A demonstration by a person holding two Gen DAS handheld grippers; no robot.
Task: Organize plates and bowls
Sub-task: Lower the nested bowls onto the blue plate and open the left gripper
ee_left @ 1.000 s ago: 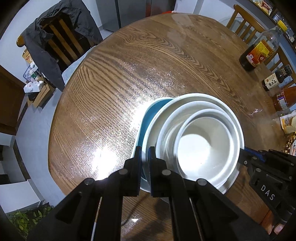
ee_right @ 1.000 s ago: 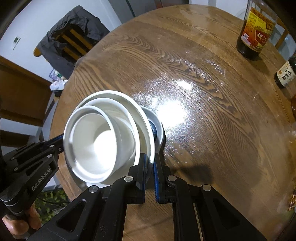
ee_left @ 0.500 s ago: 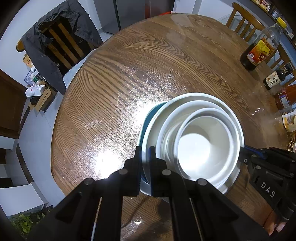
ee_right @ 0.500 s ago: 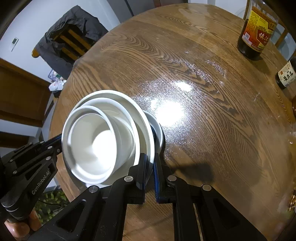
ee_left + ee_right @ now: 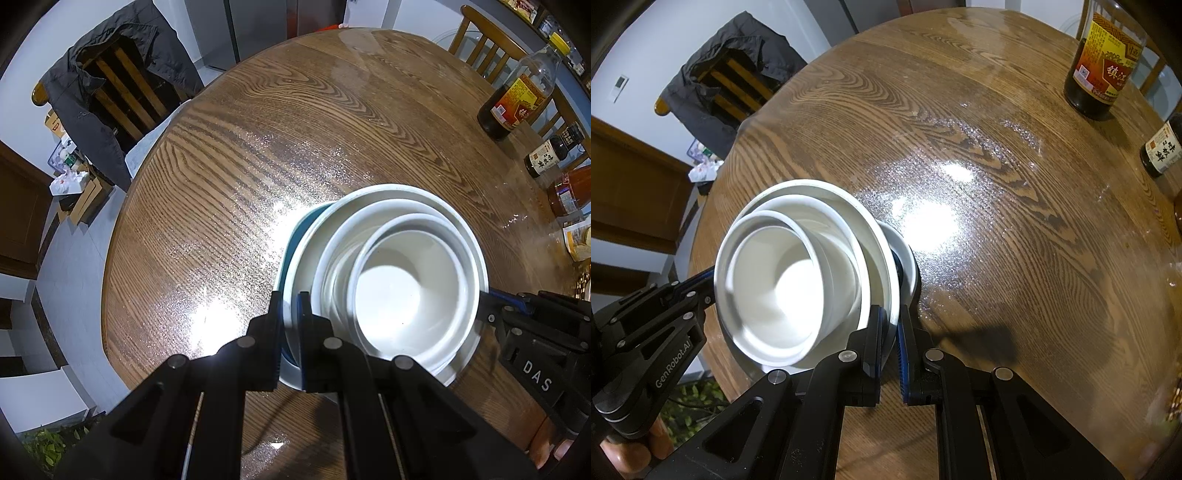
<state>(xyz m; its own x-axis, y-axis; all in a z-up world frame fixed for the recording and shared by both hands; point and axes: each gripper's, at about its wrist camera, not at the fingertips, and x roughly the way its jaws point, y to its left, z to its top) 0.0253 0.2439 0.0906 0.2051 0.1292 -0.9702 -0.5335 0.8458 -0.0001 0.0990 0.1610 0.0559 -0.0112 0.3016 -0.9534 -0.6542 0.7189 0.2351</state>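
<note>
Stack (image 5: 402, 295) of nested white bowls on teal plate (image 5: 295, 236) barely shifted; left claw (image 5: 287, 325) & right claw (image 5: 892, 332) clenched on opposite rims, mid-carry over worktop (image 5: 258, 147).

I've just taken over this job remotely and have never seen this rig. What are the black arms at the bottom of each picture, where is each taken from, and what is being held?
No robot here: a person holds a two-finger tool in each hand, each carrying a fisheye camera looking along its fingers. In the left view, the left tool is shut on the rim of a stack of dishes: white bowls nested on a white plate, over a teal dish. In the right view, the right tool grips the stack's opposite rim. Each tool also shows at the edge of the other's picture. The round wooden table also holds sauce bottles.
</note>
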